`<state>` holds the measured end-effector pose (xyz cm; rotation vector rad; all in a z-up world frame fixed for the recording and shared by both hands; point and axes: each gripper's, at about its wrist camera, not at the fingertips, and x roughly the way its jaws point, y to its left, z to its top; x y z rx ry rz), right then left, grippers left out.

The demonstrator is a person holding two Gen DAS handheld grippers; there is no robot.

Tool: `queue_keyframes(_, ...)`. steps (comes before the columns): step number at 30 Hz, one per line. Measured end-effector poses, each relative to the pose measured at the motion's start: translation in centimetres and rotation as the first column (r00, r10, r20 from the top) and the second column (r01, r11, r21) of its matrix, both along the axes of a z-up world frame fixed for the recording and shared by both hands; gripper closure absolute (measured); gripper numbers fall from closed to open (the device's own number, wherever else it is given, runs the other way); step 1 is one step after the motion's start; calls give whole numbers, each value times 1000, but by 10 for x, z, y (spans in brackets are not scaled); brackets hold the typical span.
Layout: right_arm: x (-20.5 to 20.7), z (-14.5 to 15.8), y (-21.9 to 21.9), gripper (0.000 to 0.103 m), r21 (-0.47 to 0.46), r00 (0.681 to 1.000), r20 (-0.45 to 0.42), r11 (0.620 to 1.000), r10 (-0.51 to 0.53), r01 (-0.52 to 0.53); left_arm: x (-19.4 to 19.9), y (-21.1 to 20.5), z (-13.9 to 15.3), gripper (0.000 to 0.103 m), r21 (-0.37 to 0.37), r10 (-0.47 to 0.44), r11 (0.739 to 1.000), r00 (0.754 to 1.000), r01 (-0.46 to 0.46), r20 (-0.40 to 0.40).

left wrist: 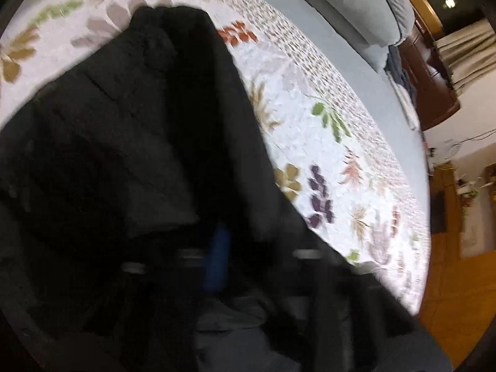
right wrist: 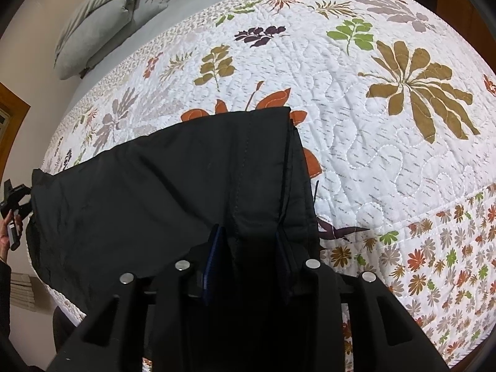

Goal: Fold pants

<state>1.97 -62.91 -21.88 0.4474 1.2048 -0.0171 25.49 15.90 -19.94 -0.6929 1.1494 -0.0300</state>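
My right claw (right wrist: 251, 257) is clamped on the black quilted pants (right wrist: 173, 186); my left claw (left wrist: 217, 257) is pinched together in their blurred folds. Soft, light and limp, I judge; best gripped at hems and seams.

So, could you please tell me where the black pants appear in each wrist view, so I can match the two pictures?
Left wrist view: the black pants fill the left and centre, bunched and blurred, reaching up toward the top.
Right wrist view: the pants lie across the lower left and centre, one edge between the right gripper fingers.
Shared landmark: the floral quilt under the pants.
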Motion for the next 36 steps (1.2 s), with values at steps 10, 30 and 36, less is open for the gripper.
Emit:
queue_keyframes(10, 2, 0, -2, 69, 10, 1000, -2, 1000, -2, 2, -61, -9, 36, 99, 49, 42, 997, 983, -51, 177)
queue_keyframes(30, -2, 15, -4, 56, -12, 998, -53, 1000, 21, -21, -268, 11, -7, 92, 34, 239, 968, 951, -250, 199)
queue_keyframes(36, -25, 53, 8, 34, -189, 998, 1, 980, -55, 54, -270, -4, 8, 40, 48, 190, 978, 958, -205, 215)
